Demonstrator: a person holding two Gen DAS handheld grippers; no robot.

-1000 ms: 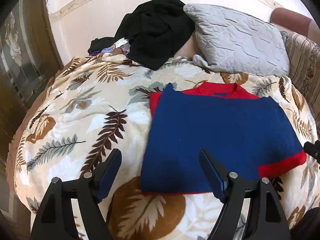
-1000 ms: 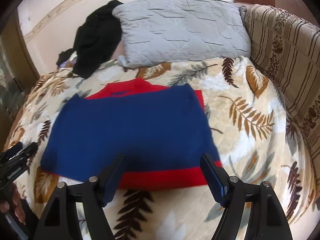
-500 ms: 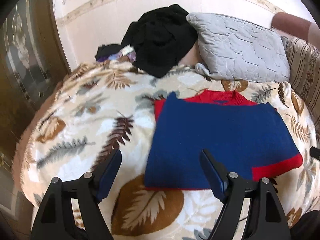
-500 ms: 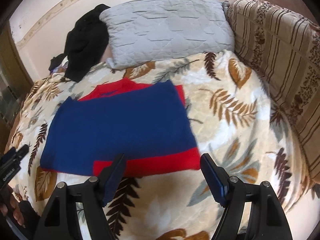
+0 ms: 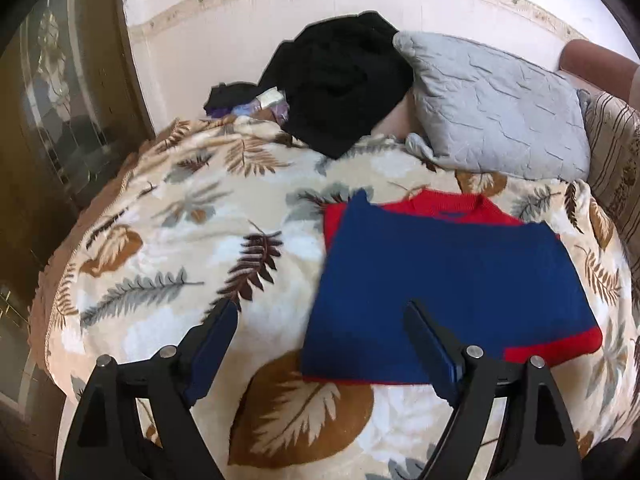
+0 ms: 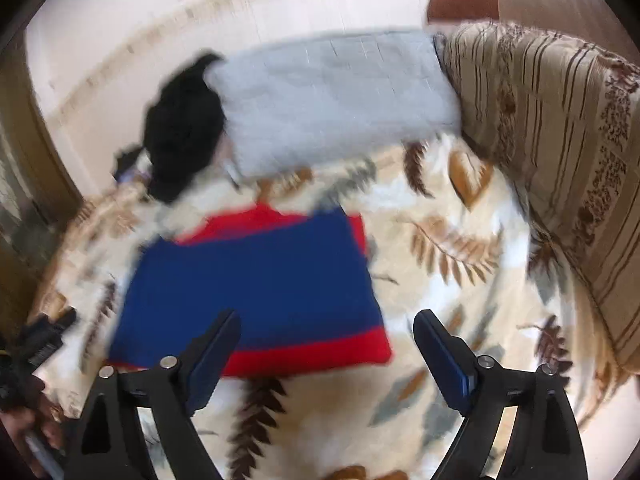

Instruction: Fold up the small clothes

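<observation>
Hovering: left gripper [image 5: 320, 332] and right gripper [image 6: 326, 338], both spread, empty. Sweater [image 5: 448, 284] flat on blanket [image 5: 168, 248], below pillow [image 5: 492, 108]. Long axis side to side. Near hem just ahead of both grippers; neither clearly nearer. Right view blurred.

My right wrist view is motion-blurred: the sweater [image 6: 256, 280] and pillow [image 6: 332, 100] show no sharp edges. In my left wrist view, the black clothing [image 5: 340, 80] hides part of the small pile [image 5: 256, 106] behind it, contents unidentifiable.
</observation>
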